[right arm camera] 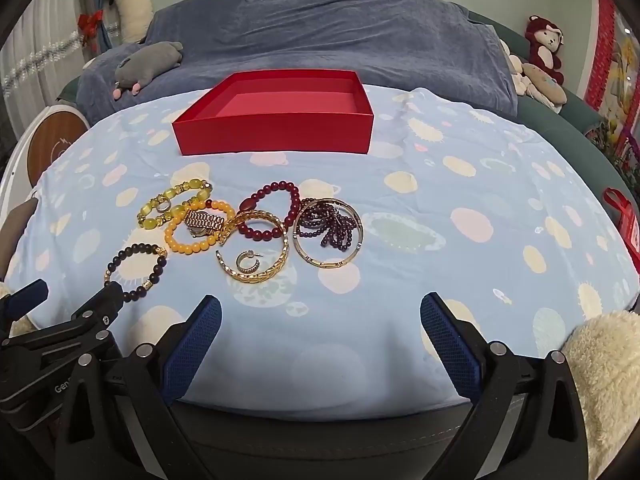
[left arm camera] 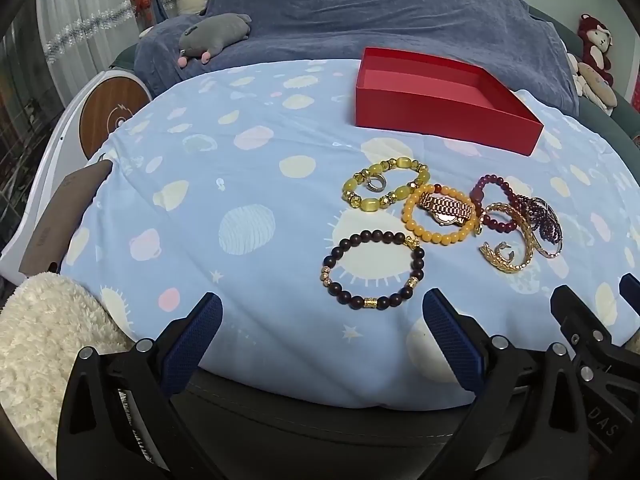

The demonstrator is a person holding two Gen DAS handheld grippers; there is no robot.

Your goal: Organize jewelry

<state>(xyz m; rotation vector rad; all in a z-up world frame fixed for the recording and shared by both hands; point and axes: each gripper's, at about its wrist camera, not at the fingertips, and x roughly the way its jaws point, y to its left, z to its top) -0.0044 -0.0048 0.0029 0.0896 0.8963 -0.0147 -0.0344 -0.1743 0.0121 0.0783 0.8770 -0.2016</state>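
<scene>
An empty red box (left arm camera: 440, 108) (right arm camera: 276, 132) sits on the light blue patterned cloth (left arm camera: 240, 200). In front of it lies a pile of jewelry: a dark bead bracelet (left arm camera: 374, 270) (right arm camera: 136, 266), a yellow-green bead bracelet (left arm camera: 384, 186) (right arm camera: 174, 208), an orange bead bracelet (left arm camera: 440, 216) (right arm camera: 200, 226) with a gold watch (right arm camera: 204, 222) on it, a dark red bead bracelet (right arm camera: 270, 216), gold bangles (right arm camera: 256, 258) (right arm camera: 328, 238) and purple beads (right arm camera: 330, 226). My left gripper (left arm camera: 322, 320) is open, just short of the dark bracelet. My right gripper (right arm camera: 320, 320) is open near the front edge.
A blue-covered sofa (right arm camera: 320, 32) with a grey plush (right arm camera: 148, 62) stands behind the table. Stuffed toys (right arm camera: 544, 52) sit at the far right. A round wooden-topped stool (left arm camera: 112, 116) is at the left. Cream fleece (left arm camera: 48, 336) lies by the left front edge.
</scene>
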